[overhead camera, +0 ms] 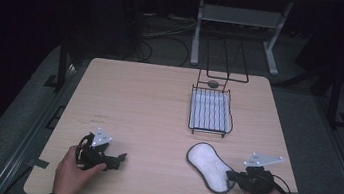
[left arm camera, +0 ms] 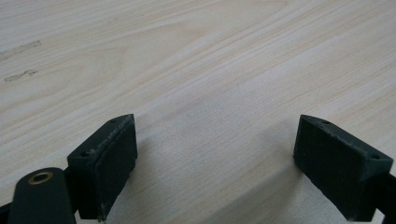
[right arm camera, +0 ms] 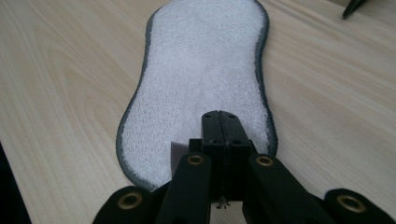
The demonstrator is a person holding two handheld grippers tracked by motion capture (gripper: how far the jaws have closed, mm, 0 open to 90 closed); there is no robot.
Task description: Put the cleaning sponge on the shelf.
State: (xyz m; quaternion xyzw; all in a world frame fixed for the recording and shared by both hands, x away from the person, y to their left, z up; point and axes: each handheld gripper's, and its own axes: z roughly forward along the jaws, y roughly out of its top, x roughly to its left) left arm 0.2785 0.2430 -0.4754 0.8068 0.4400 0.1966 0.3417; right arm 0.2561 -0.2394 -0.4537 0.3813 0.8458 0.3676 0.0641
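- A white terry pad (overhead camera: 210, 166) with a grey stitched edge (shaped rather like a peanut) is seen lying flat on the wooden table (overhead camera: 149, 104), at the near right of the high view.
- The right gripper (overhead camera: 229, 175) is held at the pad's near right end; in the right gripper view its two black jaws are pressed flat together over the pad's (right arm camera: 201, 79) lower end, with no cloth visibly caught between them.
- Whether the closed tips touch the pad's surface or hang just above it cannot be told.
- The left gripper (overhead camera: 121, 158) is held low at the near left of the table, well apart from the pad.
- In the left gripper view its jaws are spread wide, with only bare wood grain (left arm camera: 210, 70) lying between them.
- A black wire rack (overhead camera: 211, 112) (with a pale ribbed tray inside) is set farther back on the table, beyond the pad and apart from it.
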